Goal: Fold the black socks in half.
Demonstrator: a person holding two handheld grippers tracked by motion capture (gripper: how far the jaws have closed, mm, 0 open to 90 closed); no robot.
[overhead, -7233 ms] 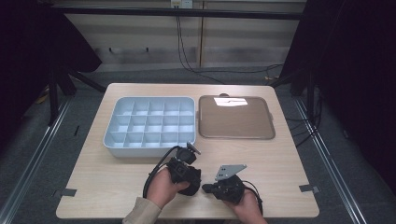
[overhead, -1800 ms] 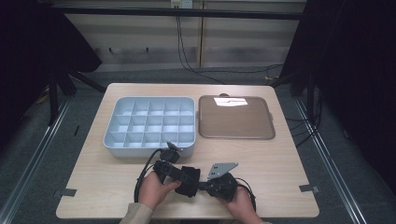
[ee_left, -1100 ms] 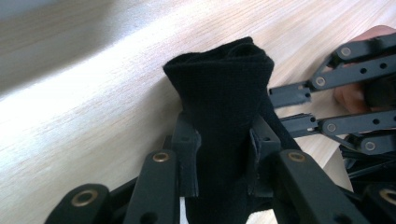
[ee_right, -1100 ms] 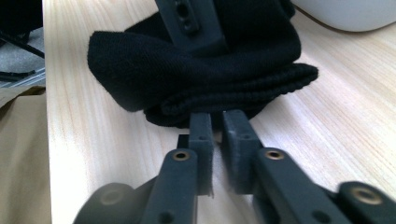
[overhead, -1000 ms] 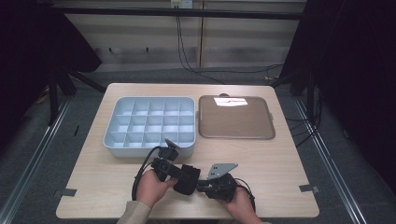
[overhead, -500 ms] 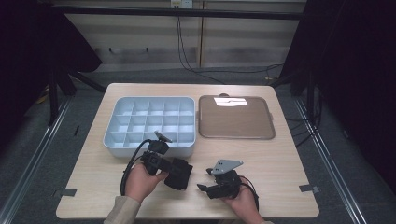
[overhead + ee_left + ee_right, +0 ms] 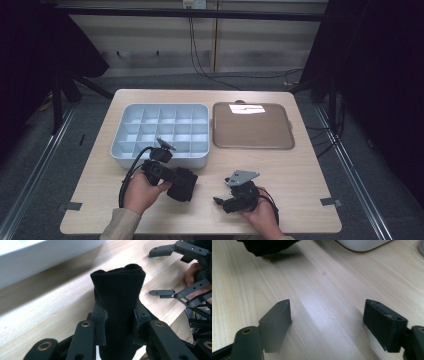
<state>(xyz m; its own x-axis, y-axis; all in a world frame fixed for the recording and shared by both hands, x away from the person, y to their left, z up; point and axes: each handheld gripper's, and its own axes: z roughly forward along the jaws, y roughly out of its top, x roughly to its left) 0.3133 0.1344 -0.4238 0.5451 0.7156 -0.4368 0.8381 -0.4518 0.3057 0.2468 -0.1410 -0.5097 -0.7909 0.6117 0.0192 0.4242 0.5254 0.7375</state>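
The left tool (image 7: 117,327) clamps a folded black cloth (image 7: 118,292) just above the counter (image 7: 300,175), near the compartment tray (image 7: 165,131). The right tool (image 7: 327,325) rests nearby, its jaws spread wide and holding nothing.

Probably lab: black curtains (image 7: 30,45), floor rails (image 7: 35,170)

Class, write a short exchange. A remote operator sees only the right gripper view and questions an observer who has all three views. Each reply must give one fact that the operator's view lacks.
Operator: My right gripper stands open over bare wood. What is the dark thing at my top edge?
Observer: A rolled black fabric bundle, clamped between the jaws of the left gripper.
Operator: Is it over a container?
Observer: No. In the high view it is over the light wooden table, just in front of the white plastic compartment tray.
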